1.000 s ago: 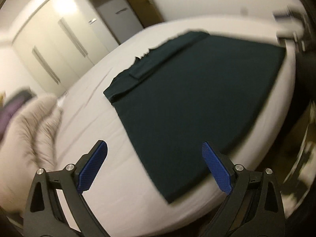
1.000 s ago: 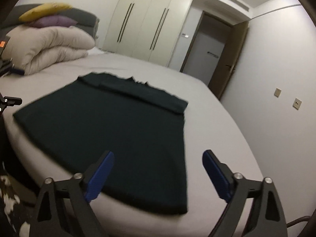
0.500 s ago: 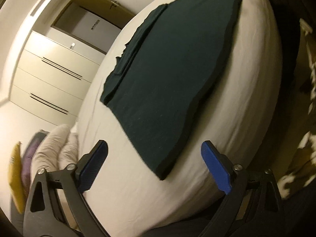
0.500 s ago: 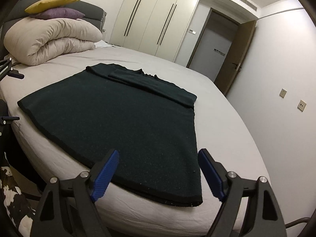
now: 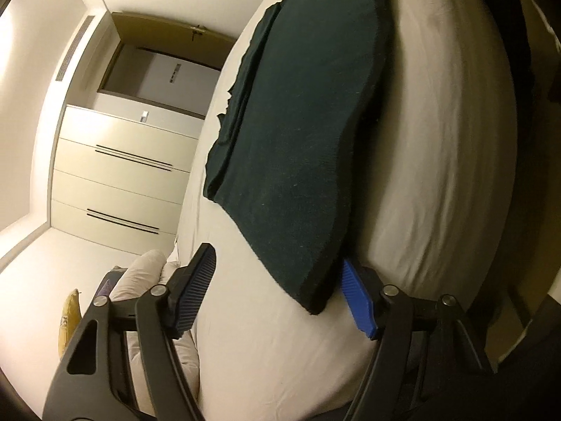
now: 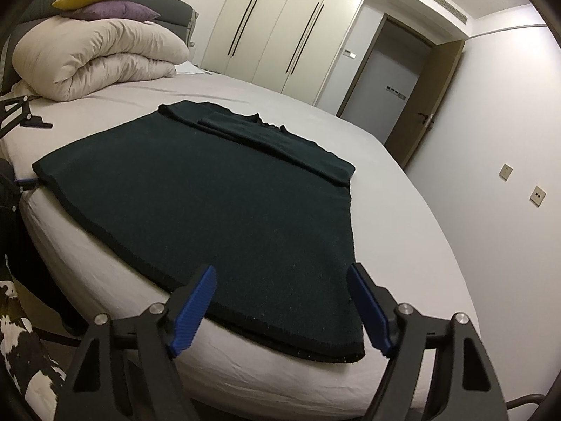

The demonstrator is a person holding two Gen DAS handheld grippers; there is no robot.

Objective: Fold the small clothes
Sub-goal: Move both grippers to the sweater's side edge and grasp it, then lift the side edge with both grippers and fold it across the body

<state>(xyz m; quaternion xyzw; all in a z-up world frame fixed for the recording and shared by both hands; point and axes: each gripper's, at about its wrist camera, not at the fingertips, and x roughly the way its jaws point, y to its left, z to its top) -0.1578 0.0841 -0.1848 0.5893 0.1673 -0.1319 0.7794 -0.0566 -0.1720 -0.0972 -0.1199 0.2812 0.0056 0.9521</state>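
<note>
Left tool (image 5: pixel 277 289) narrows around the dark sweater's (image 5: pixel 298 133) hem corner, pads not yet pressing. Only the right view shows the right tool (image 6: pixel 282 301) closing, still apart, over the other corner, and the duvet (image 6: pixel 98 58).

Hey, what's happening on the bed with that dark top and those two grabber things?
A person is starting to fold a dark green sweater laid flat on the bed, with its sleeves already folded across the top. The left gripper is closing around one bottom corner, one finger under the hem. The right gripper straddles the other bottom corner, its jaws closing too. Neither pinches the cloth yet.
</note>
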